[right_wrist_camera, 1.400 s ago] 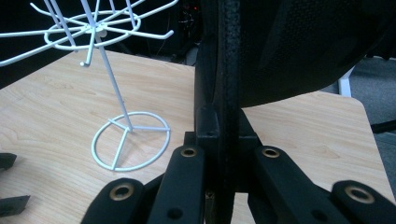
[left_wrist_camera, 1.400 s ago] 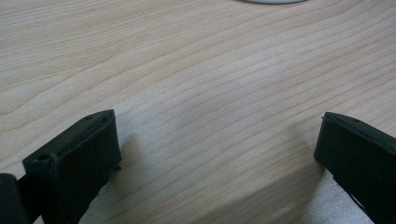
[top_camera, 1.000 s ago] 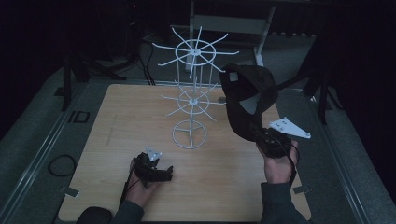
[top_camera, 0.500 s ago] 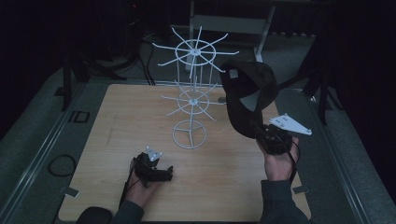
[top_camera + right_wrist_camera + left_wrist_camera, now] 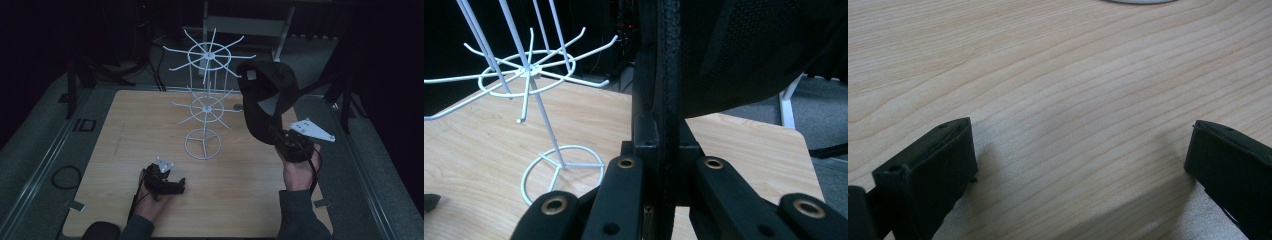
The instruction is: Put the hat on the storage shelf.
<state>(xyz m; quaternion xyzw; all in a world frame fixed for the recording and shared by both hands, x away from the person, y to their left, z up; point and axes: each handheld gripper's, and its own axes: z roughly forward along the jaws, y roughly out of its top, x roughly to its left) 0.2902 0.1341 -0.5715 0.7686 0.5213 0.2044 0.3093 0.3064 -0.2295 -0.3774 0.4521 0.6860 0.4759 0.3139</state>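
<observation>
Cap (image 5: 744, 50) cropped by top edge

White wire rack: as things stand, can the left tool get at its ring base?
Probably yes. The left tool rests open and empty on the table, and bare wood lies between it and the white wire rack's ring base.

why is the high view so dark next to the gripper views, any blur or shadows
High view: dim and underexposed, surroundings near black, the black cap hard to read. Left gripper view: bright, even light on the table, soft shadows beside the open jaws. Right gripper view: the wire rack sharp, the near jaws slightly soft.
</observation>
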